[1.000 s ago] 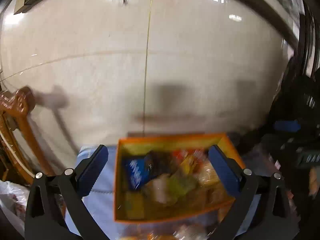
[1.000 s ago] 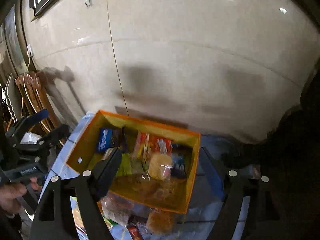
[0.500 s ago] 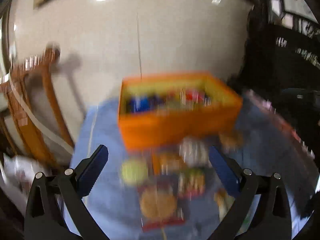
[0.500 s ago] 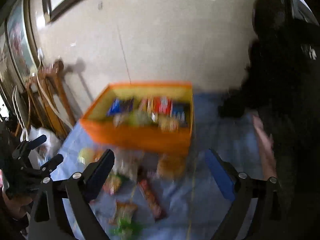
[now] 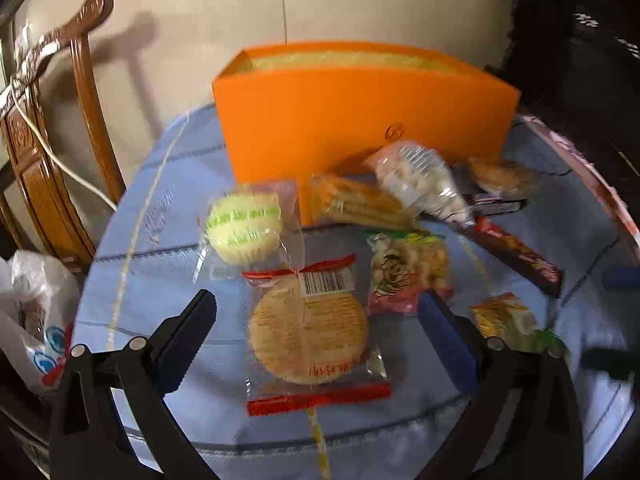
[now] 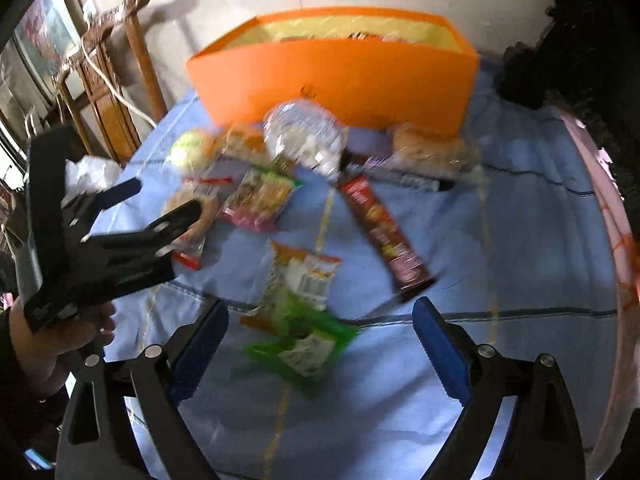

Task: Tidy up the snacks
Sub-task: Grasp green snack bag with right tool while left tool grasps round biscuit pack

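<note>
Blue-clothed surface (image 5: 132,248) carries an orange box (image 5: 360,120) at the far side, by the wall. Snack packets lie loose in front of it. Left tool (image 5: 320,332): jaws apart, straddling a round cracker packet (image 5: 308,328). Right tool (image 6: 320,340): jaws apart, empty, over a green packet (image 6: 304,344).

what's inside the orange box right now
The orange box shows its yellow inner wall and, in the right wrist view, a sliver of dark-red packaging at the rim. Its tall front wall hides everything lower.
</note>
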{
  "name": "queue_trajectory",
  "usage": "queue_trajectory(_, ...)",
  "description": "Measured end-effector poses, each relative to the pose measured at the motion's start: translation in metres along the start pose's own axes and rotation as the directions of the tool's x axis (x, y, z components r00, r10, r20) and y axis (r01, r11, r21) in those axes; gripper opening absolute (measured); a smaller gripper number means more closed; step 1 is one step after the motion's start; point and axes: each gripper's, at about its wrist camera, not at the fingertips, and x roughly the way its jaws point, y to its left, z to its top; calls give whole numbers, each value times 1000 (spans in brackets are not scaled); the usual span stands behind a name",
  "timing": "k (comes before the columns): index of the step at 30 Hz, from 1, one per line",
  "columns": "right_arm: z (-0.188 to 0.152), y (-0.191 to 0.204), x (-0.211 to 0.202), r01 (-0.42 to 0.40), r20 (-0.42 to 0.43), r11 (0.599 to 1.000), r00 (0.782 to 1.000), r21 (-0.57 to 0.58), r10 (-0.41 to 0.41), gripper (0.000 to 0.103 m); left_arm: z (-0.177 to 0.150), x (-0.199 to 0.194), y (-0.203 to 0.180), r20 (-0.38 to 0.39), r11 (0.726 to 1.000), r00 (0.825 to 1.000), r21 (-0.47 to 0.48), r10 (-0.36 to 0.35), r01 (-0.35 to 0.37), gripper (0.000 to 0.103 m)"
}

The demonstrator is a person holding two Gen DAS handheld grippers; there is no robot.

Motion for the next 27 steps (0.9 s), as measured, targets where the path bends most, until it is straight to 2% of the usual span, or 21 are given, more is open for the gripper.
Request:
queue_trajectory(4,-3,22,17,45,-21,999,999,-28,-46,94,-5,26,-2,-62,999,997,10,46,-46,99)
queue_trajectory(6,-12,30,34,77,-72,996,994,-46,-80,93,-11,36,-2,-86,998,994,9,62,-62,99)
queue_trajectory(9,-28,36,52,72,-141,991,986,-108,-87,61,-13,37,2,-80,999,996,-18,39,-41,98)
queue_trajectory(10,-32,37,50,60,-121,988,990,-140,-77,49,-14,35,2,-69,1000,998,-19,-4,3,83)
queue_trajectory(11,-32,38,50,50,-120,987,990,-156,-69,42,-15,32,0,-56,1000,998,3,-14,14,72)
queue_trajectory(12,-32,37,50,40,-124,986,990,-160,-61,37,-16,29,-7,-42,999,999,46,-9,11,72)
queue_trajectory(18,-31,18,34,33,-94,992,995,-119,-45,36,-17,12,-4,-8,1000,1000,-3,-22,22,72)
queue_trajectory(21,-28,12,21,29,-62,993,997,-111,-37,36,-13,-2,-7,20,1000,1000,13,-17,16,72)
queue_trajectory(27,-9,9,-17,8,17,997,1000,-83,-7,36,0,-27,2,58,1000,998,-24,-14,15,72)
